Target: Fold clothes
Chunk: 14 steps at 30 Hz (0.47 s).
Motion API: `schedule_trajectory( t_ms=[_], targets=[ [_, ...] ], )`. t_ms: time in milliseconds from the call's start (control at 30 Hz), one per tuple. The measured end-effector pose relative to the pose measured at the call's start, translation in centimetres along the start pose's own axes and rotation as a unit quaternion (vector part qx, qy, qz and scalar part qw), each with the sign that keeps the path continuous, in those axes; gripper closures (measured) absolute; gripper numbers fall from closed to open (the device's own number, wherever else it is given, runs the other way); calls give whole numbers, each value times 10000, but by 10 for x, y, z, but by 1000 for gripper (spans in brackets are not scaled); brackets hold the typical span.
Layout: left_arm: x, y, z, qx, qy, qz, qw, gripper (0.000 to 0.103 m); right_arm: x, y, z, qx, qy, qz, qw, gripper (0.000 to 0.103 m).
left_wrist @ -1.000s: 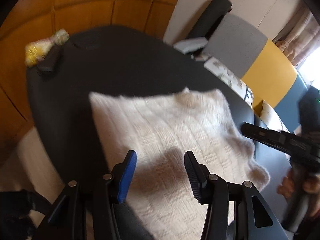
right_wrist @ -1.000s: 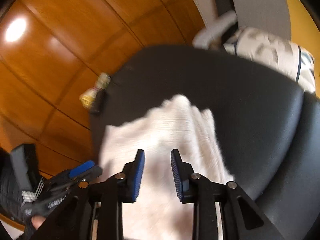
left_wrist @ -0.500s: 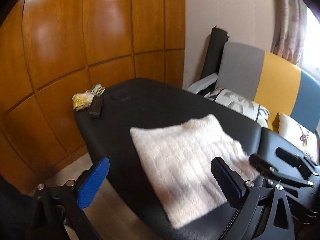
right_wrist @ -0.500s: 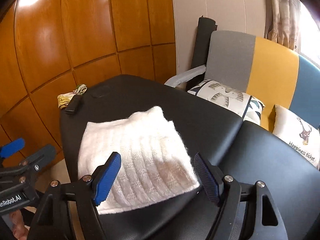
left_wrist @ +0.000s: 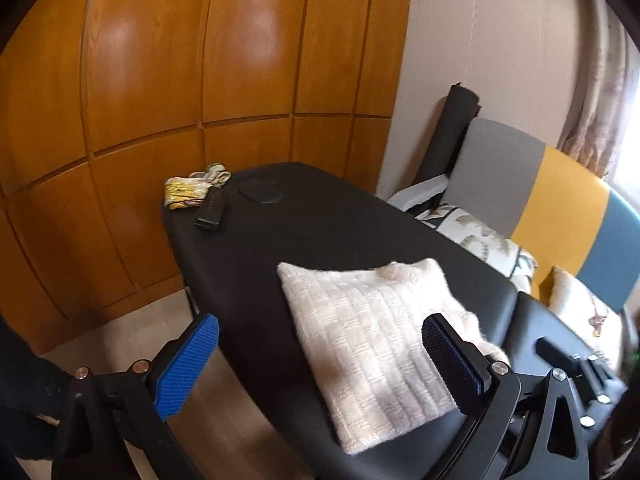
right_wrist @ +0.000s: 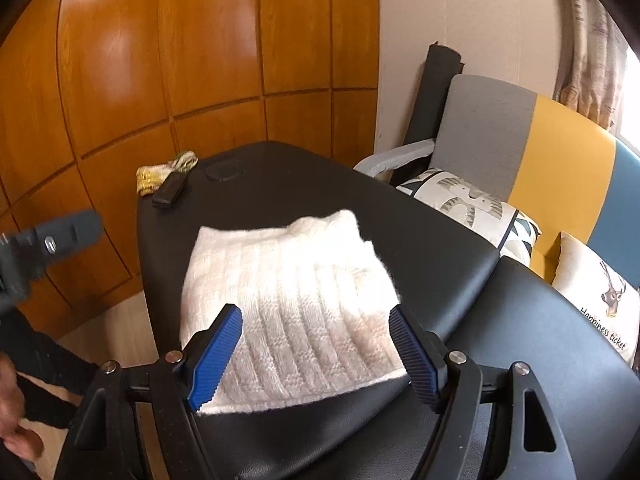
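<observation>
resting folded sweater (right_wrist: 294, 304), grippers wide apart.

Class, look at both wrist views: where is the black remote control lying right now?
The black remote control lies at the far left corner of the black table, beside the yellow bundle and well beyond the folded white sweater.

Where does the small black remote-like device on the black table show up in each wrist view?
Left wrist: black device, upper left of centre, at the black table's far corner.
Right wrist: black device, left of centre, at the same far corner.
Shared landmark: the yellow bundle lying just beyond it.
</observation>
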State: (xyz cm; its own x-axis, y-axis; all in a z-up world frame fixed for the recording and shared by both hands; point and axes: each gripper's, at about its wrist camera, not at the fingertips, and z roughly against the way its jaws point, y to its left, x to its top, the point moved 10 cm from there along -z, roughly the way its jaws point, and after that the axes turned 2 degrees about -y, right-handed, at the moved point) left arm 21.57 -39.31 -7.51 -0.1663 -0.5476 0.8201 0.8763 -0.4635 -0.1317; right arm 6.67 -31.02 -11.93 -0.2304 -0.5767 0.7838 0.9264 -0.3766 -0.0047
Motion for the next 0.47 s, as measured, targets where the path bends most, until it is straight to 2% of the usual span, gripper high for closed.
schedule_trajectory(
  t_ms=[333,467],
  targets=[
    [-3,-5,-9,-60,157,-109,9998,1,-13,-7,-10,-136,245,60,9996,25],
    [-3,-11,-10,-65,71,-268,9996,1,-16,-13,-13,-141,293,-26,9995,25]
  ],
)
